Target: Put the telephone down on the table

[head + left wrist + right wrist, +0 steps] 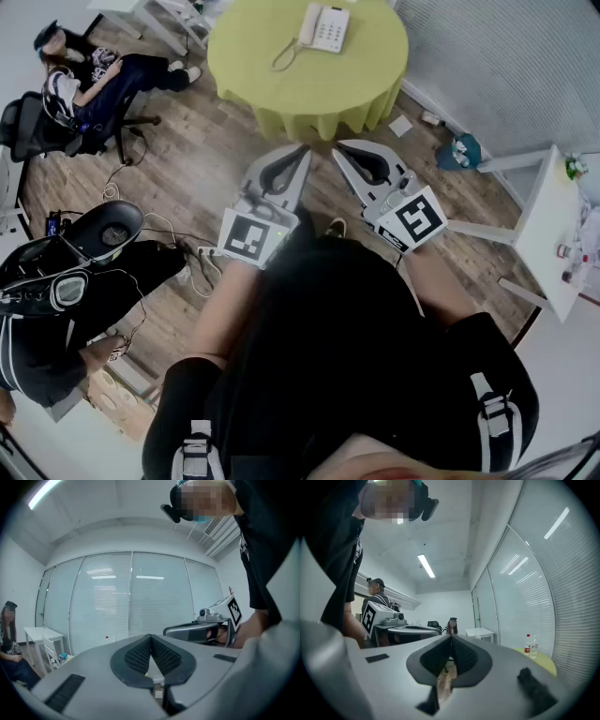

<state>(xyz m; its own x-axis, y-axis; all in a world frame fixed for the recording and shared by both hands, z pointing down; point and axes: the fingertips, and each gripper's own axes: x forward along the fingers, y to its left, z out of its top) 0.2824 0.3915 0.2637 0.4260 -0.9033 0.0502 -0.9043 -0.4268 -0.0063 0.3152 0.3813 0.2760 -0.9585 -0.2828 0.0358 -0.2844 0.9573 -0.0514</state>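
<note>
A white telephone (323, 26) with its handset on the cradle rests on the round table under a yellow-green cloth (309, 84), far ahead in the head view. My left gripper (302, 150) and right gripper (337, 148) are held side by side close to my body, well short of the table, both pointing toward it. Each has its jaws shut with nothing between them. The left gripper view shows its tips (150, 636) meeting, with the right gripper (165, 631) alongside it. In the right gripper view its tips (451, 635) also meet.
A person sits on an office chair (56, 112) at the far left. Cables (159, 230) trail across the wooden floor. A white side table (553, 234) stands at the right, and a small teal object (461, 150) lies on the floor near it. Two bottles (529, 646) stand on the yellow-green table.
</note>
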